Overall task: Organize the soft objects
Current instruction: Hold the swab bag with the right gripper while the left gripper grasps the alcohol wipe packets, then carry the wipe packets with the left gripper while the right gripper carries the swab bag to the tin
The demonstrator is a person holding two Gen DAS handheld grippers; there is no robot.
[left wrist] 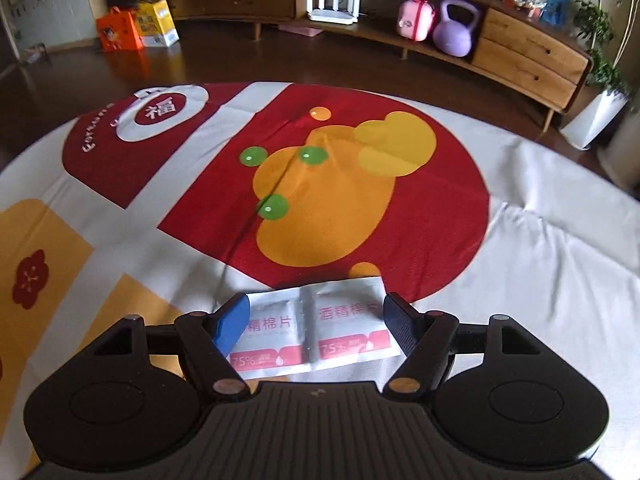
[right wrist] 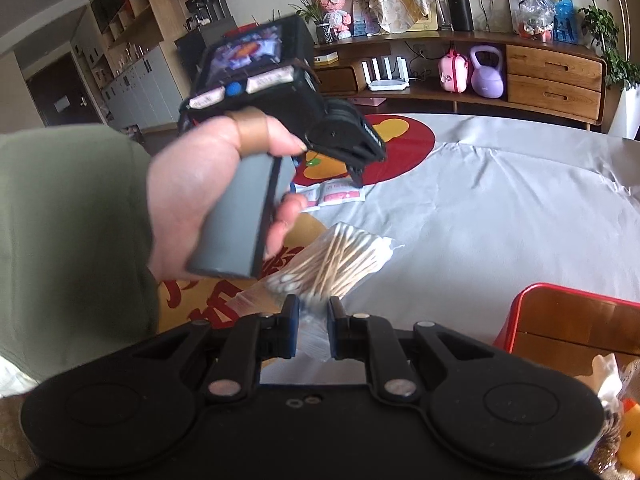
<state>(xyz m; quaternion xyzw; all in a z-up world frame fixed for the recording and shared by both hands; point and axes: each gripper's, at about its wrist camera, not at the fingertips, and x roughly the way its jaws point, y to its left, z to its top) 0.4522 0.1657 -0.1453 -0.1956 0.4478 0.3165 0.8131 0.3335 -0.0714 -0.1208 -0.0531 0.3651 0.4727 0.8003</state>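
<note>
The left gripper [left wrist: 316, 320] stood with jaws apart astride the alcohol-pad sachets [left wrist: 316, 330], seemingly to take them, while the right gripper [right wrist: 313, 328] pinched the cotton-swab bag [right wrist: 332, 260], near the red box [right wrist: 560, 320].

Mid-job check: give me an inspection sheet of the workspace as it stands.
Surface: patterned tablecloth, creased.
Job's things: joined alcohol pad packets flat on cloth; bag of cotton swabs; red box at right.
Clutter: yellow duck toy near box.
Grippers: left tongs open, straddling packets; right tongs shut on swab bag's edge.
Cables: nothing seen on table.
Surroundings: wooden cabinet, purple kettlebell, router.
</note>
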